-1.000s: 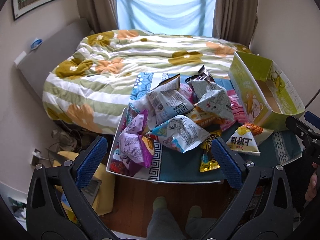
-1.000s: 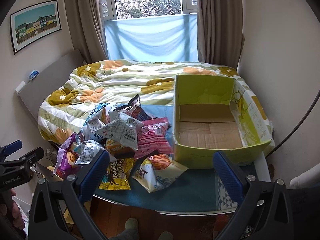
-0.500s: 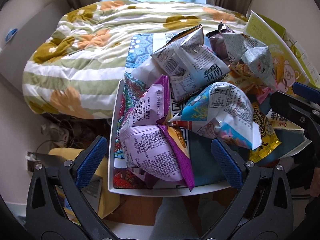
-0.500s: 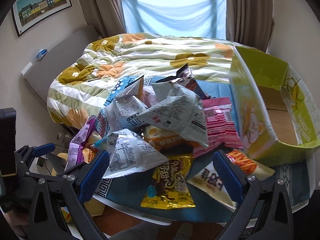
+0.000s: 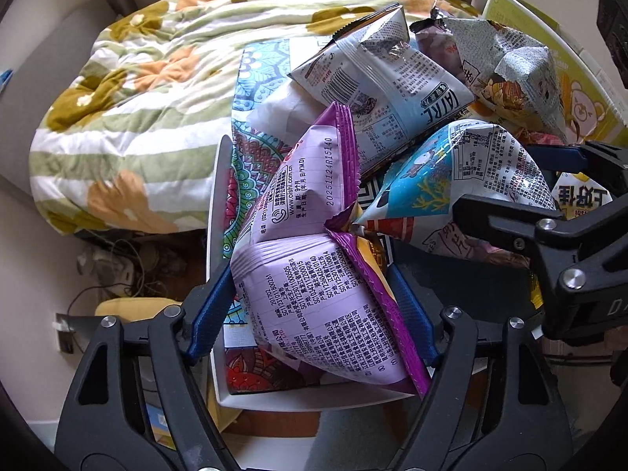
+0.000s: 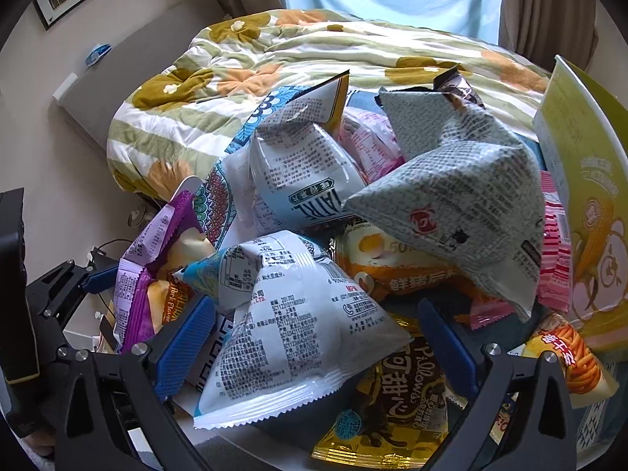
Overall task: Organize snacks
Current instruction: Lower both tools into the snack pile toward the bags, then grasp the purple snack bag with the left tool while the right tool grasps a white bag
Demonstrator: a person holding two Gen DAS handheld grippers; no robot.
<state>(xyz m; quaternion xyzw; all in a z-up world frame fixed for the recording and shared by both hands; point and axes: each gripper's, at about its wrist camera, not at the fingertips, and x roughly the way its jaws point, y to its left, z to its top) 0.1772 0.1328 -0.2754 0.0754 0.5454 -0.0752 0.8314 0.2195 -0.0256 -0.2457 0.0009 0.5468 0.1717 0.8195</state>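
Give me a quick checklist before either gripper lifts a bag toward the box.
1. Left gripper around the purple bag: ok; its jaws have just been closing and both pads sit against the bag's sides.
2. Firmness of that hold: cannot tell.
3. Right gripper around the white-and-blue bag: ok, the bag lies between its jaws.
4. Right pads pressing on the bag: not ok, jaws stand wide.
5. Grippers apart from each other: ok, close but not touching.
6. Yellow box open and upright: ok; its inside is out of view.
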